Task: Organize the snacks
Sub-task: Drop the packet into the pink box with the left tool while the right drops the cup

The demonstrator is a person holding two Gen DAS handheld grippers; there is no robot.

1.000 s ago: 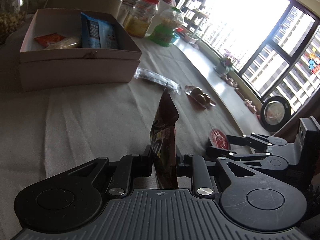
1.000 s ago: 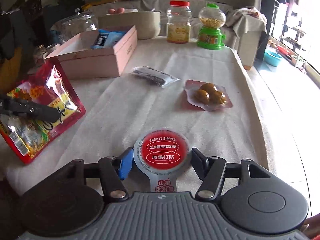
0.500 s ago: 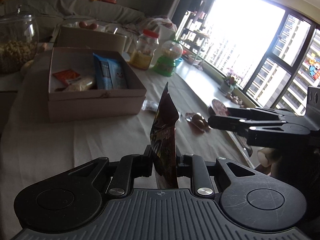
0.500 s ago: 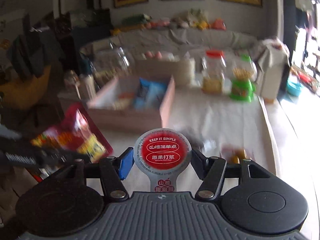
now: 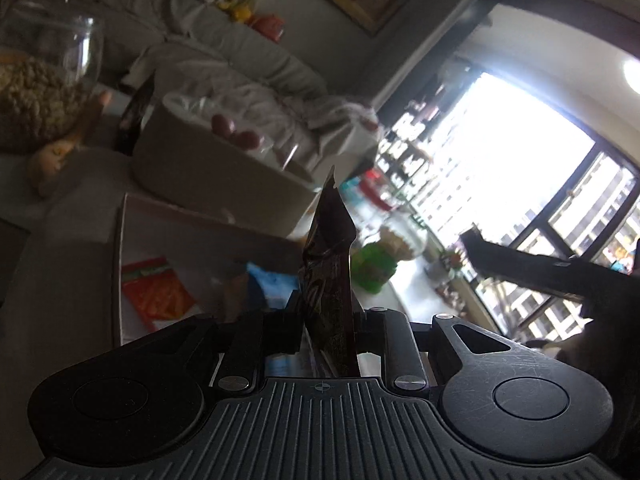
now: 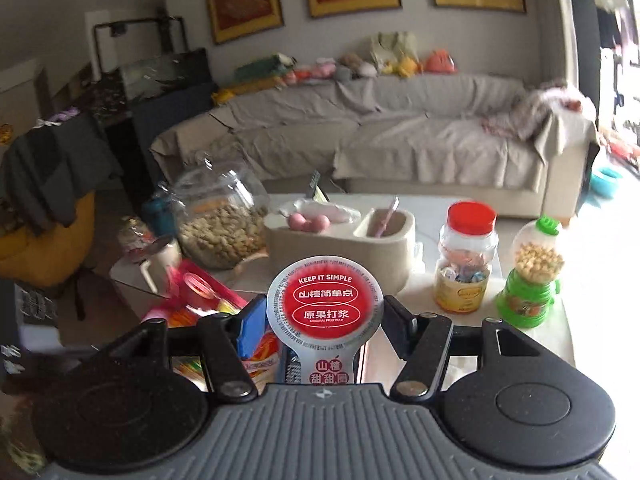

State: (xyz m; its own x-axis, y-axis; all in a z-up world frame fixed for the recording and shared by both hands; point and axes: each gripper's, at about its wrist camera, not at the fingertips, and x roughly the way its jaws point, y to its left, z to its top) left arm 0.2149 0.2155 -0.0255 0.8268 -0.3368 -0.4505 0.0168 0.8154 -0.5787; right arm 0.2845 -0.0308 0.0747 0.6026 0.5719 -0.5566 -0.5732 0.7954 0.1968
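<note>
Left hand-held gripper (image 5: pixel 328 320) pinches a dark foil snack pouch (image 5: pixel 330 276) edge-on above the open pink box (image 5: pixel 120 264); light, crinkly, likely slippery. Right hand-held gripper (image 6: pixel 324 320) clamps a round red-lidded hawthorn cup (image 6: pixel 325 300) by its stiff rim, near the tabletop's far edge.

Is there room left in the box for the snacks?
Yes: bare floor in the box along its left wall, above the orange packet. It is crowded by the blue packet, under the left gripper holding the pouch.
</note>
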